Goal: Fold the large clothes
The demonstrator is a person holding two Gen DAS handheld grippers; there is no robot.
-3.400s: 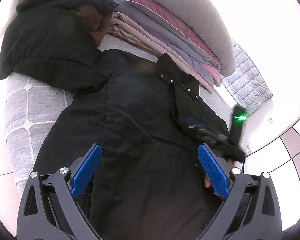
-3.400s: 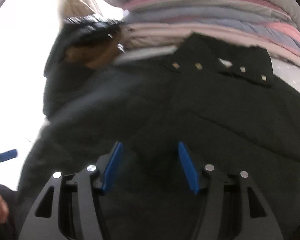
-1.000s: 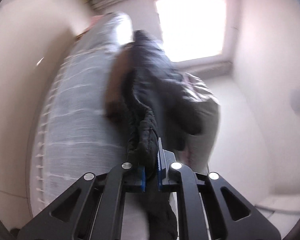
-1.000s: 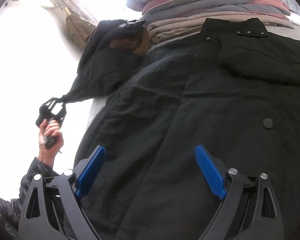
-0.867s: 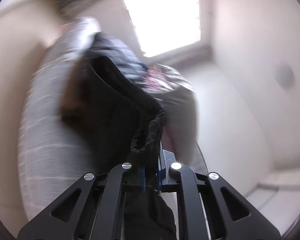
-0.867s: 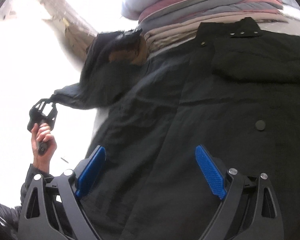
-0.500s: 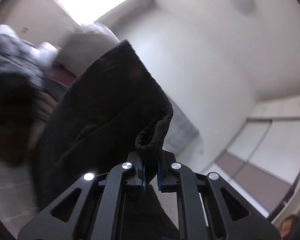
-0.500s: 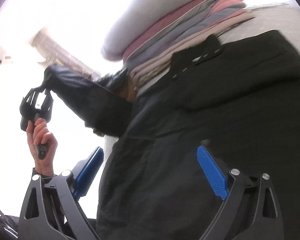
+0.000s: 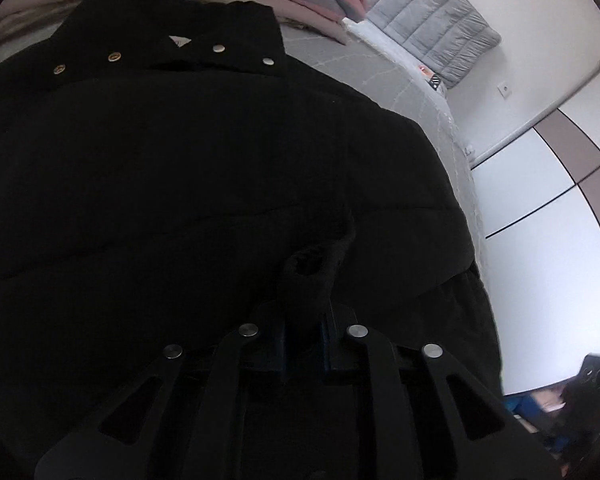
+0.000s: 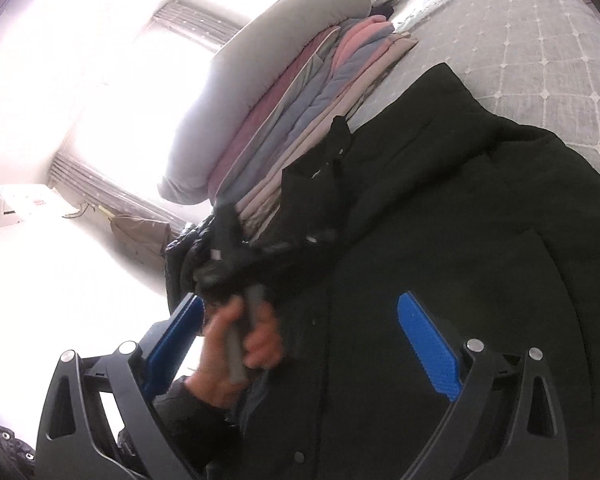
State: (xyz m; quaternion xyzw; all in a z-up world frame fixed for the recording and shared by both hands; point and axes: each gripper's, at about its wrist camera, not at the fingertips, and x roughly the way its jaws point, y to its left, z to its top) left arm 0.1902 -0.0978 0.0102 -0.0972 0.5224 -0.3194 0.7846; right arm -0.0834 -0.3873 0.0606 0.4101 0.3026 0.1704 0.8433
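Note:
A large black padded coat [image 9: 160, 180] lies spread on the bed, its snap-button collar [image 9: 216, 48] at the far end. My left gripper [image 9: 305, 340] holds the coat's sleeve cuff [image 9: 308, 276] over the coat's chest. Its jaws are opening, and the cuff is still pinched between the pads. In the right wrist view that gripper is a blur in a hand [image 10: 244, 344] above the coat [image 10: 480, 240]. My right gripper [image 10: 300, 298] is open wide over the coat's front, with nothing gripped.
A stack of folded quilts [image 10: 284, 120] sits beyond the collar on the grey checked bedspread [image 10: 520, 40]. Another dark garment [image 10: 180, 248] lies at the bed's left edge. A grey quilted pad [image 9: 428, 28] and white wardrobe doors [image 9: 540, 220] stand to the right.
My left gripper has swung the sleeve from out beyond the bed's left side across onto the coat's chest. The right gripper has rolled and shifted over the coat, still open.

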